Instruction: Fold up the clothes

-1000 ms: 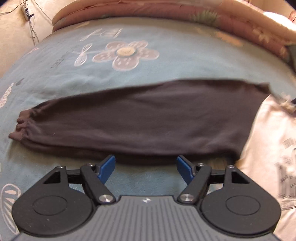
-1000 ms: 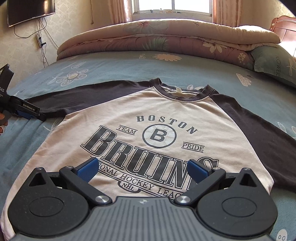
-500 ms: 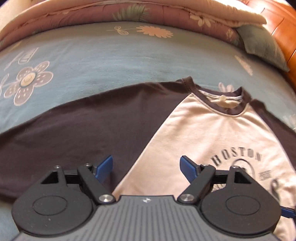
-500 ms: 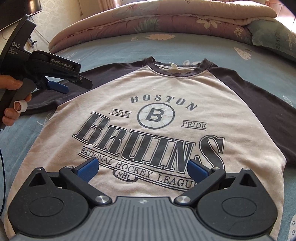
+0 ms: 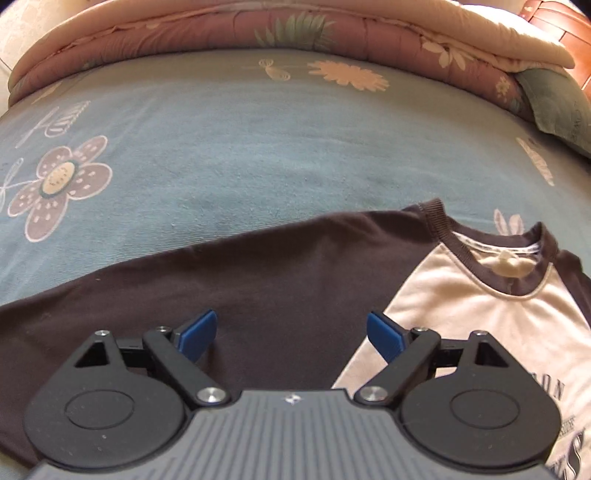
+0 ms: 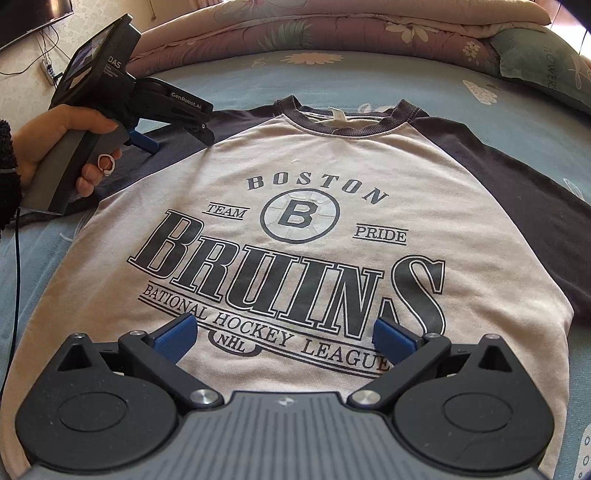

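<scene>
A: Blue pads are seen on the right tongs [image 6: 282, 334], which are spread wide just above the lower print of the shirt [image 6: 295, 229]; nothing is held between them.

B: And the left tongs [image 5: 291, 330]?

A: They are likewise held wide and empty, poised over the dark sleeve [image 5: 221, 280] near where it meets the cream chest. From the right wrist view they are seen gripped by a hand [image 6: 55, 144].

B: Where is the shirt laid?

A: It is spread flat, print up, on the blue flowered bed [image 5: 258, 140], collar [image 6: 351, 122] pointing away. Beyond it, a folded quilt [image 5: 295, 26] and a green pillow [image 6: 546, 62] are stacked.
</scene>
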Tool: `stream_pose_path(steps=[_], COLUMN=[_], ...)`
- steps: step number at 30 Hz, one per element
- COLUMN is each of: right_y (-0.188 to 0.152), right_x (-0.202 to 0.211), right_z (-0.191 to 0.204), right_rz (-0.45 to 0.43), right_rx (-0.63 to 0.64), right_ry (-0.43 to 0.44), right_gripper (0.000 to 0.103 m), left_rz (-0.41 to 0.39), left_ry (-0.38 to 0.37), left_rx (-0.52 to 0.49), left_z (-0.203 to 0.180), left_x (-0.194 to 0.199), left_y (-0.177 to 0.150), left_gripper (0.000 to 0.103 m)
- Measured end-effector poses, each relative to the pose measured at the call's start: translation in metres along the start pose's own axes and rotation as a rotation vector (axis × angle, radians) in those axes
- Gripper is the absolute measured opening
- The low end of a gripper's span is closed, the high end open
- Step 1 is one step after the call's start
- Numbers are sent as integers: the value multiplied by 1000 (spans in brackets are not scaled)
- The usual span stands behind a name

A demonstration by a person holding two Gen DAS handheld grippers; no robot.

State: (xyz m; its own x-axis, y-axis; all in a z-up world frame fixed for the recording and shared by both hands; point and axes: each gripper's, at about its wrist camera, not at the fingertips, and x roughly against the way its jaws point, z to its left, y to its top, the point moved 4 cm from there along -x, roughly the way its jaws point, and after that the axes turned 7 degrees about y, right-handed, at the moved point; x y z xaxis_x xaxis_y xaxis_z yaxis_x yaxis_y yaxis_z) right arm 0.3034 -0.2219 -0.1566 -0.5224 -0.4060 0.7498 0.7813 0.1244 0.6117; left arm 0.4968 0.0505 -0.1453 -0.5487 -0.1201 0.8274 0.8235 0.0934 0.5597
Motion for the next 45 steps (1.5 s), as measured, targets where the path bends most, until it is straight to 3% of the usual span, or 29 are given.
stream_pose_path(steps=[5, 8, 13, 16, 20, 24, 28, 32, 36, 41, 44, 45], right_y=[8, 11, 5, -19, -59, -96, -133, -137, -117, -100, -116, -121], right_x=[14, 22, 53, 82, 104, 98, 89, 97, 94, 68, 55, 58], right_z=[-7, -14, -20, -14, 2, 15, 15, 13, 31, 75, 90, 90], right_rz=[-76, -107, -129, -143, -112, -43, 19, 50, 13, 39, 125, 116], right_rx=[-35, -65, -114, -116, -76, -22, 6, -75, -42, 102, 181, 201], right_ry=[-8, -16, -25, -78, -81, -131, -205, -230, -181, -95, -90, -90], right_gripper=[103, 103, 103, 103, 103, 103, 103, 103, 103, 103, 103, 103], left_rz=[-20, -1, 53, 68, 67, 25, 51, 12, -42, -101, -96, -91], left_ry=[-66, -138, -262, -301, -304, -296, -313, -315, -283, -242, -228, -226], left_rx=[-120, -169, -138, -102, -91, -74, -75, -72, -57, -28, 6, 15], left_z=[-4, -9, -14, -18, -20, -6, 10, 21, 33, 50, 62, 65], left_x=[69, 112, 154, 155, 150, 155, 168, 187, 207, 230, 229, 228], left_y=[-42, -85, -154, -186, -222, -252, -277, -283, -273, -260, -256, -255], left_gripper=[88, 89, 89, 89, 89, 89, 94, 95, 95, 95, 95, 95])
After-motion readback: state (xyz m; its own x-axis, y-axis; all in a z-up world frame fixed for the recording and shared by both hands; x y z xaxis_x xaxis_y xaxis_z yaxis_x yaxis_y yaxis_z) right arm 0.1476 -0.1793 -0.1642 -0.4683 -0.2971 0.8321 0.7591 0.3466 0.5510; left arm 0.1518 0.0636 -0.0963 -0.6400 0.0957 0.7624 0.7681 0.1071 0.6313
